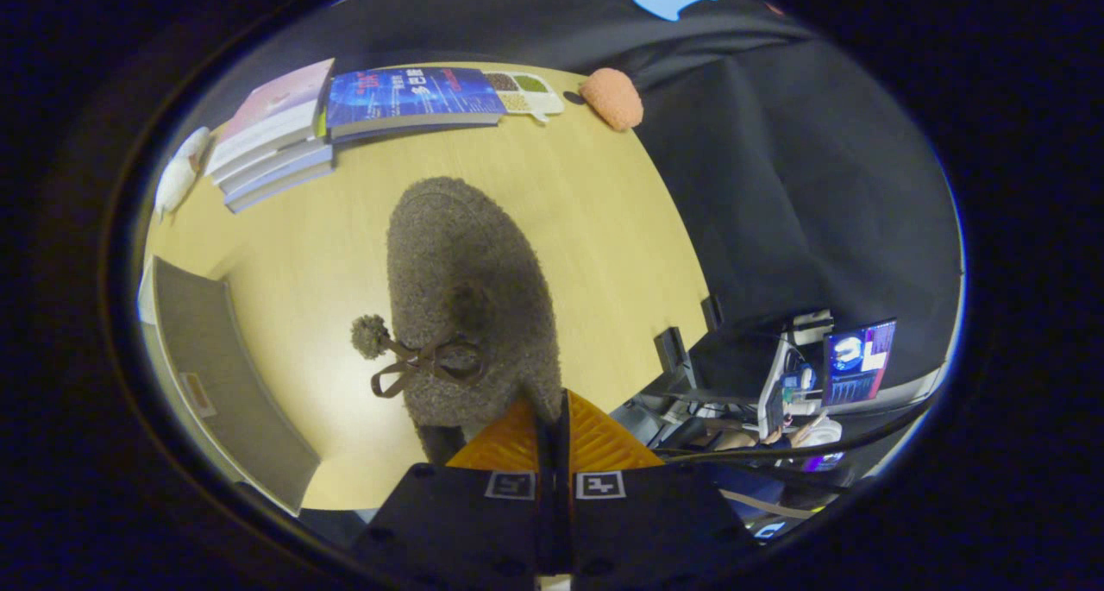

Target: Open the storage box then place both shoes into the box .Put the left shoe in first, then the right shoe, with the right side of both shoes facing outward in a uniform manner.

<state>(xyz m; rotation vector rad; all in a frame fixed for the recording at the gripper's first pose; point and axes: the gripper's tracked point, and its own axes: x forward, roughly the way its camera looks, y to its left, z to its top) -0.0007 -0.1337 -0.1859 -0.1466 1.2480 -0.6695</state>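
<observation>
Above the surface (pixel 595 229) the fuzzy grey slipper (pixel 466 272) hangs from the hand-held gripper (pixel 553 431), fingers pinched tight on its rim; such a thin edge hold could slip, dropping it short of the grey box (pixel 228 384).

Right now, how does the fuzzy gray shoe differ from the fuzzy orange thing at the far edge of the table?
The gray shoe is pinched at its edge by the hand-held gripper, whose fingers are closed on it; the orange thing lies free on the table, beyond the fingers. The shoe shows a bow and pompom; the orange thing looks plain. The shoe appears far bigger, being nearer. Both look fleecy.
</observation>
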